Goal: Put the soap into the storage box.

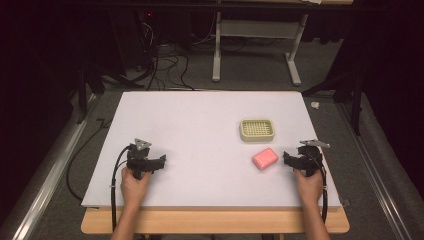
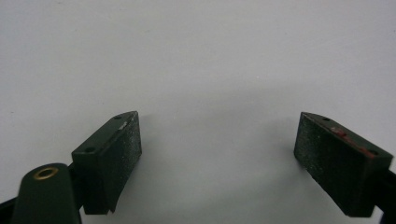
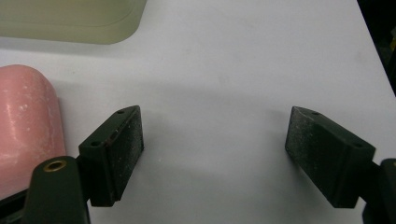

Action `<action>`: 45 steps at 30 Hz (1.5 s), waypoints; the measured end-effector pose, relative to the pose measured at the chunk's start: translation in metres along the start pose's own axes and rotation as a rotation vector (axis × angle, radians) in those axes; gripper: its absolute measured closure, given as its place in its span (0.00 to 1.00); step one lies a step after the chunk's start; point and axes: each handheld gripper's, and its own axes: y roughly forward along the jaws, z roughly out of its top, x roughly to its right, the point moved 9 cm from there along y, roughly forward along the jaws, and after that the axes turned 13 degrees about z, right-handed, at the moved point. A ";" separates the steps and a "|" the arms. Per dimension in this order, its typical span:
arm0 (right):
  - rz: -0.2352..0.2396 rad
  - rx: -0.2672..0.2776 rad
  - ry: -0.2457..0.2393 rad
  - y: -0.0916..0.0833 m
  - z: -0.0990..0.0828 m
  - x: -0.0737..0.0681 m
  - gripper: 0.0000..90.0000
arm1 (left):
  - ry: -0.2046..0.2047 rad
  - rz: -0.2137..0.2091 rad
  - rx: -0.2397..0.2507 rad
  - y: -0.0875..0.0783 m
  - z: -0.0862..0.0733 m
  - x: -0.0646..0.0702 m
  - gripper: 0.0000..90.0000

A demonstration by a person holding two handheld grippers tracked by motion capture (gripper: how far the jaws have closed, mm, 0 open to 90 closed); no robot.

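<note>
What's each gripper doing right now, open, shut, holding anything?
Left gripper: open, holding nothing, over bare white board.
Right gripper: open, holding nothing; the pink rectangular soap bar lies just outside one of its fingers.

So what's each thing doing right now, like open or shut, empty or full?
left gripper: open, holding nothing, over bare board.
right gripper: open, holding nothing, beside the soap.
pink soap: lying flat on the white board, not gripped.
soap dish: upright, empty.
</note>
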 end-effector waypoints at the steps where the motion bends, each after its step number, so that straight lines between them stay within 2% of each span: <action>1: 0.000 0.000 0.000 0.000 0.000 0.000 0.22 | 0.000 0.000 0.000 0.000 0.000 0.000 0.17; 29: 0.003 -0.007 0.004 0.000 0.000 0.000 0.22 | 0.001 0.001 -0.003 0.000 0.000 0.000 0.17; 33: 0.008 -0.009 0.004 0.000 0.000 0.000 0.20 | 0.002 0.001 -0.003 0.000 0.000 0.000 0.17; 34: 0.022 -0.012 0.004 0.001 0.000 -0.001 0.17 | 0.001 0.000 -0.003 0.000 0.000 0.000 0.17; 39: 0.029 -0.021 -0.004 0.001 0.000 -0.002 0.16 | 0.001 0.001 -0.003 0.000 0.000 0.000 0.17; 45: 0.038 0.005 0.022 -0.003 0.002 0.001 0.16 | 0.001 0.001 -0.003 0.000 0.000 0.000 0.17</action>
